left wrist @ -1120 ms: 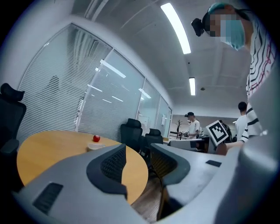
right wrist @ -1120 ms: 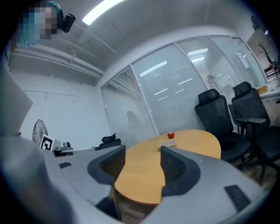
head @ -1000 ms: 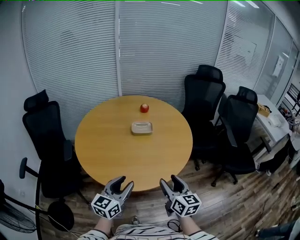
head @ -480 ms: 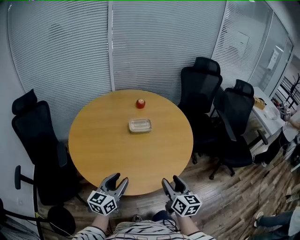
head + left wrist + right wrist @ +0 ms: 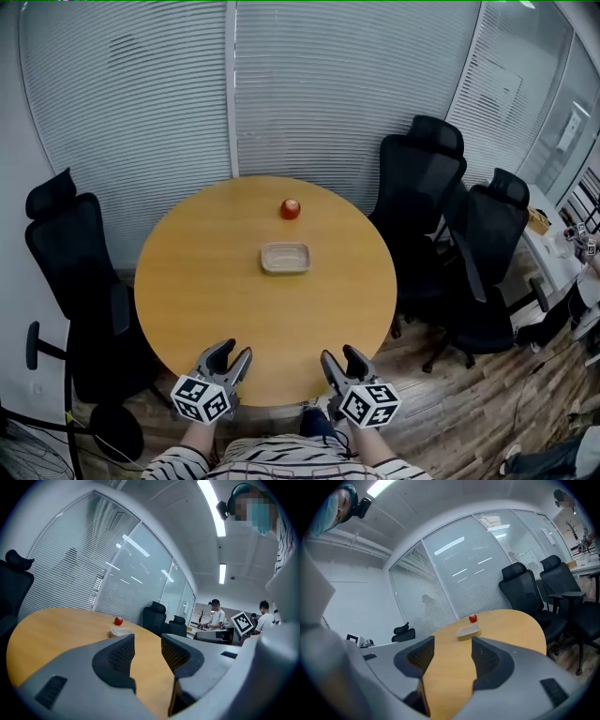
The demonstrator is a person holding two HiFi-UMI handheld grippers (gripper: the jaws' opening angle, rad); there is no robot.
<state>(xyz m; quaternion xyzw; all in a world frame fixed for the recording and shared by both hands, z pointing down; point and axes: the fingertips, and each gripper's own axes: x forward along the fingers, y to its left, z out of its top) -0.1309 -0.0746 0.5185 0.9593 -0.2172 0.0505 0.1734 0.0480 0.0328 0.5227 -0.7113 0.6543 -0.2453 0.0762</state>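
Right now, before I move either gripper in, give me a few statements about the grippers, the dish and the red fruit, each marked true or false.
1. The left gripper and the right gripper both have their jaws apart with nothing between them. True.
2. The dish near the middle of the round table looks empty. True.
3. The red fruit lies inside the dish. False: it sits on the table beyond the dish, apart from it.
4. The right gripper touches the dish. False: both grippers hover at the table's near edge, well short of the dish.
5. Two black chairs stand at the table's right side. True.
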